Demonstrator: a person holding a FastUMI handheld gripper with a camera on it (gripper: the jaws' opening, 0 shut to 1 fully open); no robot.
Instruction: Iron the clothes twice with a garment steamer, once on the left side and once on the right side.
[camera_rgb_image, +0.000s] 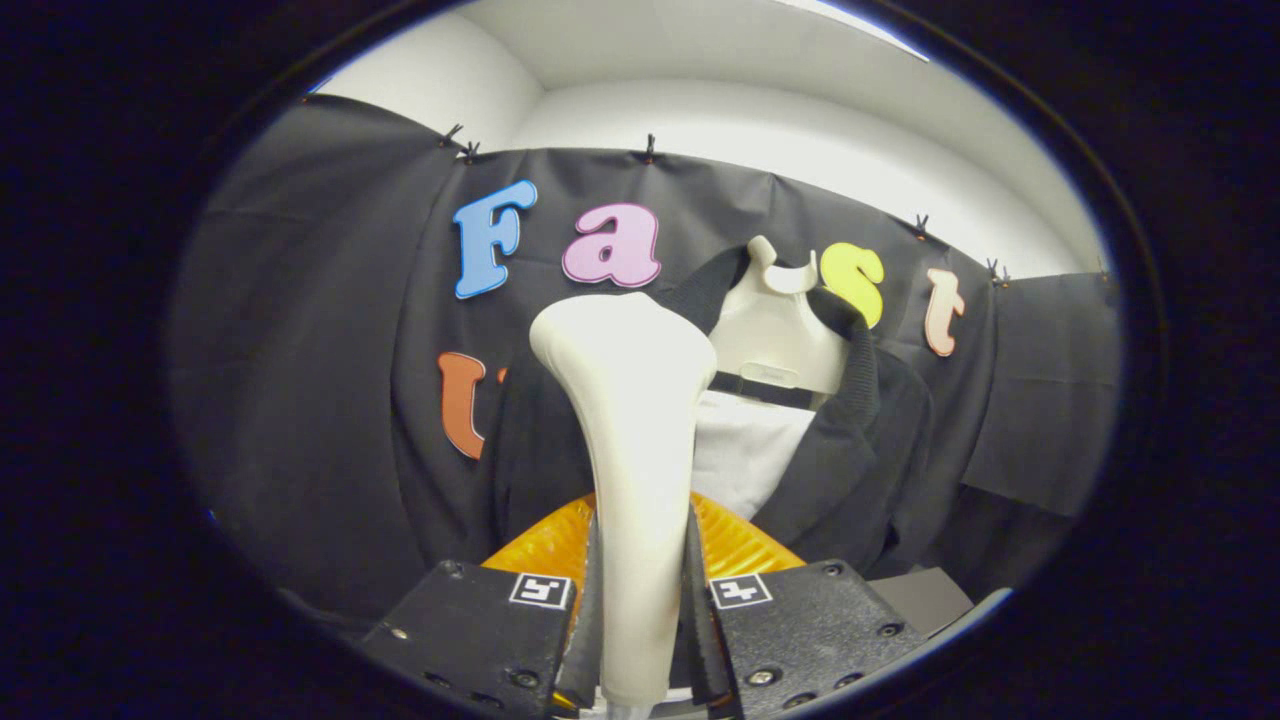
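The garment steamer (625, 420) is pinched by its handle between the jaws of the gripper (640, 600), its head raised before the left half of the dark jacket (850, 450). The jacket is hung on a pale hanger (775, 340) against the booth's wall. A slip in the narrow grip could be caused by twisting the handle. The open collar and white lining (740, 450) could be snagged or skipped.

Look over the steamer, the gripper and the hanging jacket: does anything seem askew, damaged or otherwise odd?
Nothing stands out. The gripper is shut on the garment steamer, which stands upright between the fingers. Beyond it, the dark jacket hangs open on its white hanger, collar slightly folded, with no visible damage.
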